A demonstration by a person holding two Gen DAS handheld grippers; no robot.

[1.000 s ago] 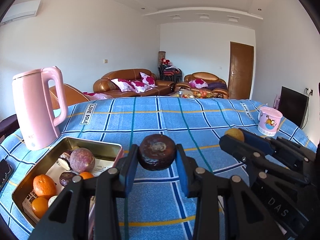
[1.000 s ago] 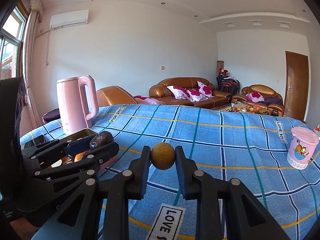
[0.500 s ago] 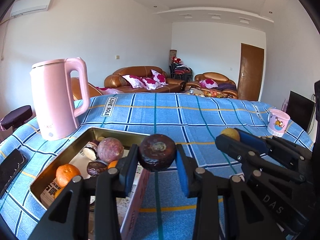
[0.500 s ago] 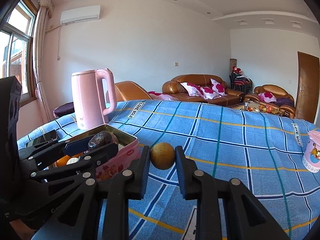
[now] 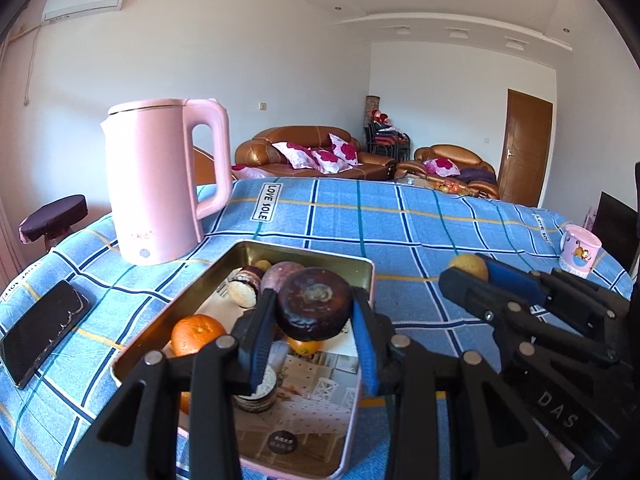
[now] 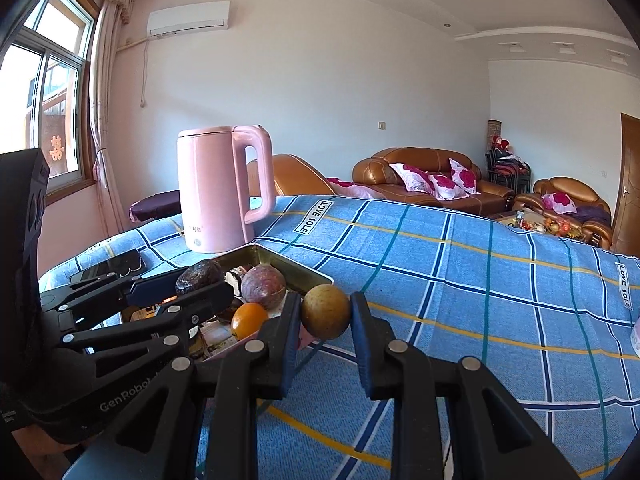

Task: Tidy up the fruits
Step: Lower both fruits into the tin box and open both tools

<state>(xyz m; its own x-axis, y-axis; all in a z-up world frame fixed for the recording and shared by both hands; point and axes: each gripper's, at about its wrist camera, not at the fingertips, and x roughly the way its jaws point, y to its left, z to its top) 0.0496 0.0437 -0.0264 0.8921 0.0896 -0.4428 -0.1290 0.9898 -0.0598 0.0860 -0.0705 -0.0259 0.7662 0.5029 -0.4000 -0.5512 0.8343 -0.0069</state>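
Tin (image 5: 362,264) on blue checked table (image 5: 420,232) holds oranges (image 5: 196,334), passion fruit (image 6: 263,283); left gripper (image 5: 314,322) fingers clamp dark fruit (image 5: 314,308) above it; right gripper (image 6: 325,316) grips yellow fruit (image 6: 325,311); pink kettle (image 5: 164,184) beside tin.

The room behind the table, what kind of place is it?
Most likely a home living room: brown leather sofas with flowered cushions, a wall air conditioner, and a pink kettle on the blue checked tablecloth.

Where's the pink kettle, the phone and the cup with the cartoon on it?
pink kettle (image 5: 160,184), left wrist view, middle of its body.
phone (image 5: 40,334), left wrist view, centre of the dark screen.
cartoon cup (image 5: 579,250), left wrist view, on its printed side.
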